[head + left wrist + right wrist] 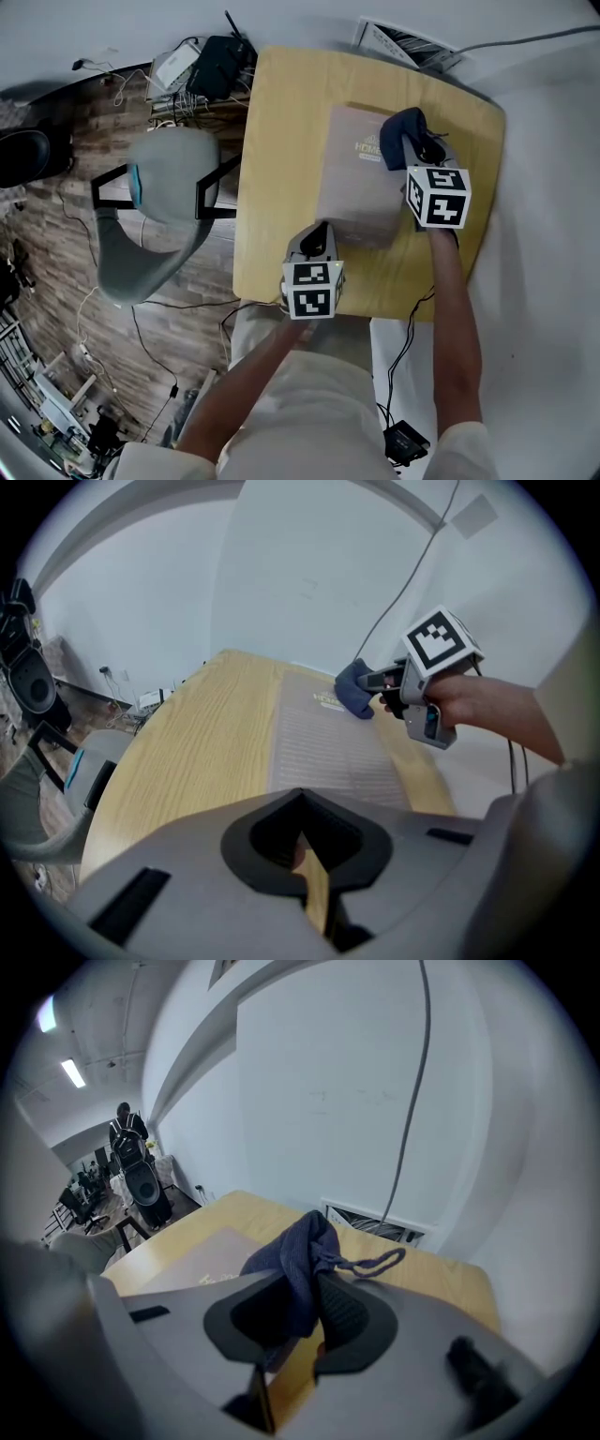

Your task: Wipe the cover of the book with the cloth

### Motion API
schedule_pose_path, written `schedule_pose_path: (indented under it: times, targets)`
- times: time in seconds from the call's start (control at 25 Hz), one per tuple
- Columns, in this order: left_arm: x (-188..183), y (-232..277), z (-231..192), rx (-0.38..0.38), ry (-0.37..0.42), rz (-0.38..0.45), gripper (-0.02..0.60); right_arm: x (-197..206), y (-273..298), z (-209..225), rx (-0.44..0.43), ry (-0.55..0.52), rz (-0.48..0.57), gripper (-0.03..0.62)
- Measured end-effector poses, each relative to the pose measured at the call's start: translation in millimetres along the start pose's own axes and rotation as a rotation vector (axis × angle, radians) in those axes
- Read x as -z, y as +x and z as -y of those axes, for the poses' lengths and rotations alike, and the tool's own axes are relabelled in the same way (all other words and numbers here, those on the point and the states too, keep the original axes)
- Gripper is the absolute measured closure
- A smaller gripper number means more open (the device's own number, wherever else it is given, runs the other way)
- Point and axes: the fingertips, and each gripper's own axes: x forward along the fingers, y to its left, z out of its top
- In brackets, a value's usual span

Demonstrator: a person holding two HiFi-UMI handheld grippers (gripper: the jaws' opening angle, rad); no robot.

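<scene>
Right tool (307,1305) pinches dark-blue cloth (300,1246) on the tan book (361,187); left tool (302,855) seemingly closed.

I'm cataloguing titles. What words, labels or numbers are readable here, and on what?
"HOME": gold print on the book cover, next to the cloth; any further letters are unclear.
Smaller line beneath it: too blurred to read.
Nothing else is readable.

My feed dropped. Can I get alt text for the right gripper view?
The right gripper is shut on a dark blue cloth, whose cord trails right. Beyond it to the left, the book lies on the wooden table, with a white wall behind.
</scene>
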Motion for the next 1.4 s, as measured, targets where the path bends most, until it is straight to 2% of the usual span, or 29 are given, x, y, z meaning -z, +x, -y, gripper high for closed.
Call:
schedule_pose_path:
  times: [0.16, 0.32, 0.44, 0.52, 0.6, 0.68, 0.8, 0.88, 1.12, 1.28, 1.4]
  targets:
    - [1, -2, 0, 0.008, -0.033, -0.008, 0.575, 7, -6, 10, 0.027, -0.019, -0.011, 0.505]
    - [0, -1, 3, 0.017, -0.031, -0.007, 0.575, 17, -16, 30, 0.09, -0.019, -0.032, 0.505]
    - [-1, -1, 3, 0.011, -0.008, -0.005, 0.575, 26, -28, 43, 0.172, -0.023, -0.069, 0.505]
    - [-1, -2, 4, 0.009, -0.004, -0.002, 0.575, 19, -41, 41, 0.193, -0.036, -0.043, 0.507]
    - [-1, -1, 4, 0.009, -0.004, 0.002, 0.575, 0, -52, 21, 0.116, -0.011, 0.056, 0.507]
    - [-2, -1, 3, 0.012, -0.004, 0.003, 0.575, -17, -58, -14, -0.023, 0.038, 0.148, 0.507]
    - [-2, -1, 2, 0.03, 0.004, -0.001, 0.575, -28, -57, -65, -0.186, 0.076, 0.181, 0.505]
    - [-2, -2, 2, 0.043, 0.019, -0.004, 0.575, -30, -51, -92, -0.246, 0.058, 0.17, 0.505]
    - [-4, -1, 3, 0.069, 0.017, -0.004, 0.575, -12, -15, -137, -0.318, -0.003, 0.074, 0.507]
    - [0, -1, 3, 0.07, 0.048, -0.017, 0.575, 1, -6, -129, -0.276, -0.045, 0.039, 0.506]
    - [-2, -2, 0, 0.051, 0.039, -0.009, 0.575, 4, -7, -114, -0.231, -0.045, 0.033, 0.505]
